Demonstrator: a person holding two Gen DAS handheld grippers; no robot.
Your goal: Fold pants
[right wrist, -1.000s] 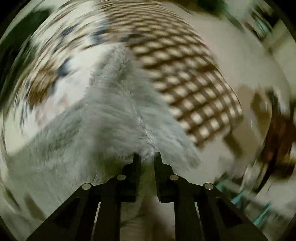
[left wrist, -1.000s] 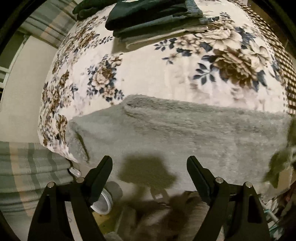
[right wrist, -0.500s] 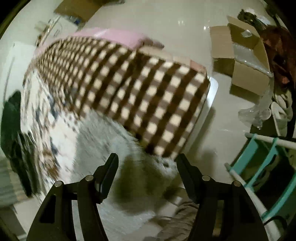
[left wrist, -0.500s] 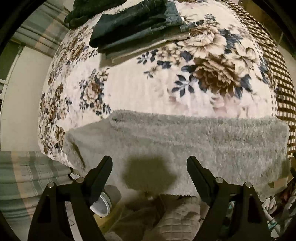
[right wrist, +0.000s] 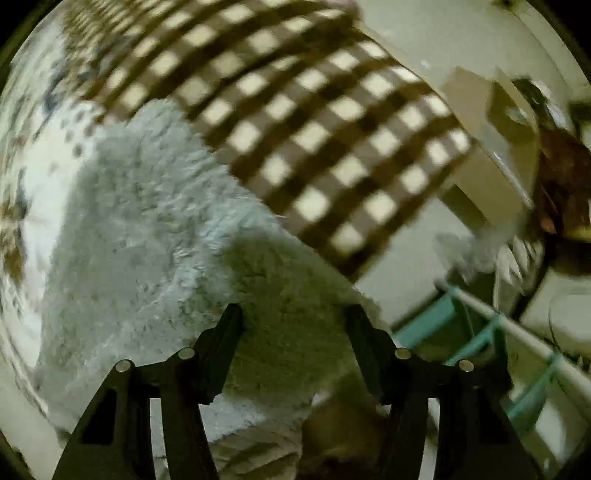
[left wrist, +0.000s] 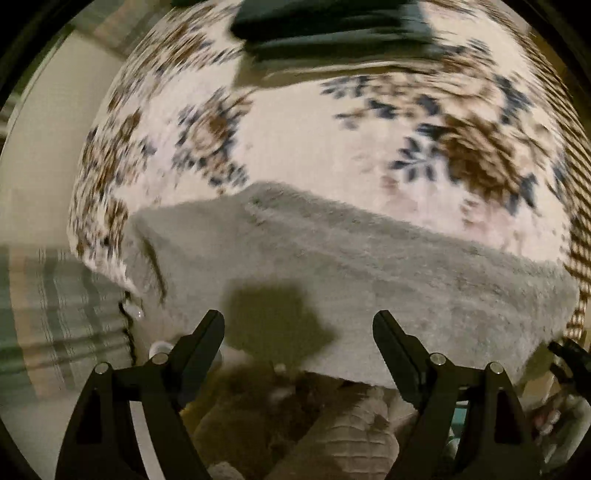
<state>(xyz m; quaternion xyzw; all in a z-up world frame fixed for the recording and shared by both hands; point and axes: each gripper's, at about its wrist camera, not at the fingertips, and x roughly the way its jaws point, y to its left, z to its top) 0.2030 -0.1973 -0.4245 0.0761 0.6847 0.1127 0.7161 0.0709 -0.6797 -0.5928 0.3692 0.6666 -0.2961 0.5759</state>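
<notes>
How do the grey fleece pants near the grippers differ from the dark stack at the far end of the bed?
The grey fleece pants are pale and fluffy; the dark stack is deep blue-black and looks smooth, though blurred. The pants lie spread long across the near edge of the floral blanket, overhanging it; the stack is compact and layered, sitting at the far end. Both rest on that blanket, and neither is gripped by either gripper.

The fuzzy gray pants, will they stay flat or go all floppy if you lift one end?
Probably floppy: the gray pants already droop over the bed's edge. Their thick pile suggests they're light and easy to pinch, unlikely to slip.
</notes>
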